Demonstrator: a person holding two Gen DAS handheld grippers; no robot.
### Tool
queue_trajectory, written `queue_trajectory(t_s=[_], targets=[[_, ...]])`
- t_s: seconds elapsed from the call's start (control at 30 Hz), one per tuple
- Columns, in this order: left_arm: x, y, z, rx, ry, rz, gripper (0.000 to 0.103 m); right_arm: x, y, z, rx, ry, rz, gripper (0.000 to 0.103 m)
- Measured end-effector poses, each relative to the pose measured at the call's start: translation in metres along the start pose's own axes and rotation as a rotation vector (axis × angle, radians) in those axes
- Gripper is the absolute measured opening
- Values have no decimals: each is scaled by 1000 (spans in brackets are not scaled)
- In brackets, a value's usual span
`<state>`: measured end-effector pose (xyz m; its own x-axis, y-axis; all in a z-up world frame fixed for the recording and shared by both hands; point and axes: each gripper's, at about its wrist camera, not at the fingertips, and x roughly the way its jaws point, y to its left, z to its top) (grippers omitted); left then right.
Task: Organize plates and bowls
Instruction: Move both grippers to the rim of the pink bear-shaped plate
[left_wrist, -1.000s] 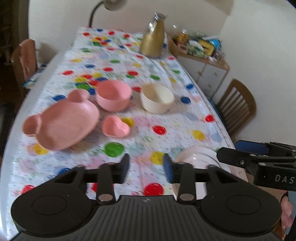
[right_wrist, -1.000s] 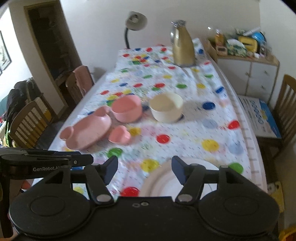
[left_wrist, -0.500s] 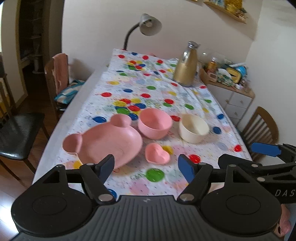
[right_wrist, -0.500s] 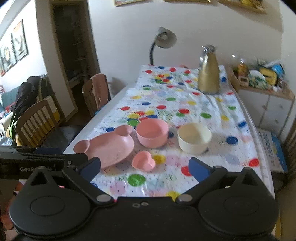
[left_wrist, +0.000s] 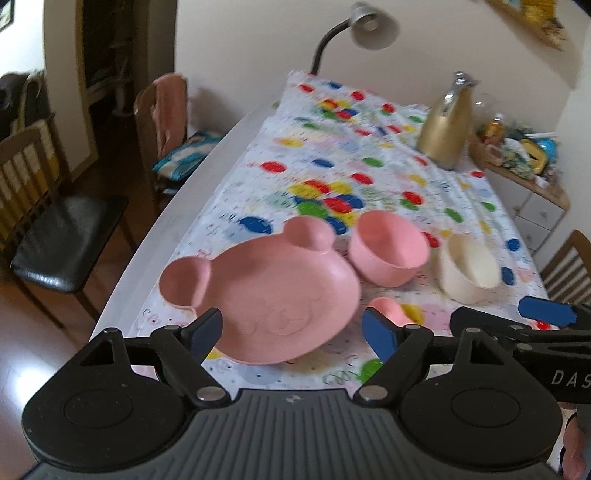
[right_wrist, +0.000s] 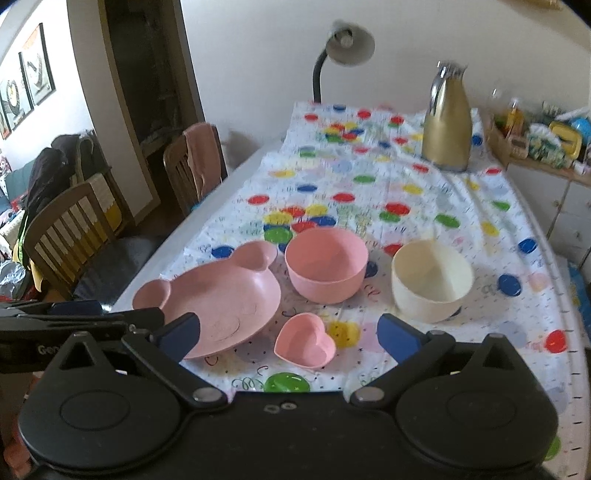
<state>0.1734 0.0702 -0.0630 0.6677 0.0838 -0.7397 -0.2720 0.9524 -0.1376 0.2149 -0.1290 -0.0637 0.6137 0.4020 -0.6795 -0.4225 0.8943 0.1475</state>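
— Fingers first: what are the two grippers doing?

— Left gripper (left_wrist: 291, 328) has its jaws opening at this moment, already spread wide, with nothing held between the blue pads; the near edge of the bear-shaped pink plate (left_wrist: 273, 295) shows through the gap. The right gripper (right_wrist: 290, 330) stands spread wide too, gripping nothing, and the heart-shaped pink dish (right_wrist: 304, 345) lies on the cloth in the gap between its fingertips, apart from both pads.

— And the dishes, left to right?

— Farthest left is the bear plate, lying flat on the spotted tablecloth (right_wrist: 369, 184) near the table's left edge, its two round ears toward the left and far side. Just right of it, at its near rim, sits the small heart dish. Behind that, beside the plate's far ear, stands the pink bowl (right_wrist: 327, 264), upright. Right of the pink bowl, with a gap between them, stands the cream bowl (right_wrist: 432, 280), also upright.

— Anything else on the table?

— At the far end a gold jug (right_wrist: 447, 129) stands on the right, and a gooseneck lamp (right_wrist: 345, 42) bends over the far edge.
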Motion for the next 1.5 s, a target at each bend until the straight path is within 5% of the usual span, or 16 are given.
queue_trajectory(t_s=[0.6, 1.13, 1.4, 1.5], targets=[[90, 52, 19, -121, 183, 102, 83, 126, 4, 36, 77, 249, 73, 91], [120, 79, 7, -254, 250, 128, 82, 179, 4, 39, 81, 385, 130, 53], [124, 81, 4, -282, 254, 133, 56, 188, -1, 36, 103, 404, 141, 32], [126, 81, 3, -285, 264, 141, 39, 189, -3, 36, 104, 404, 135, 26]])
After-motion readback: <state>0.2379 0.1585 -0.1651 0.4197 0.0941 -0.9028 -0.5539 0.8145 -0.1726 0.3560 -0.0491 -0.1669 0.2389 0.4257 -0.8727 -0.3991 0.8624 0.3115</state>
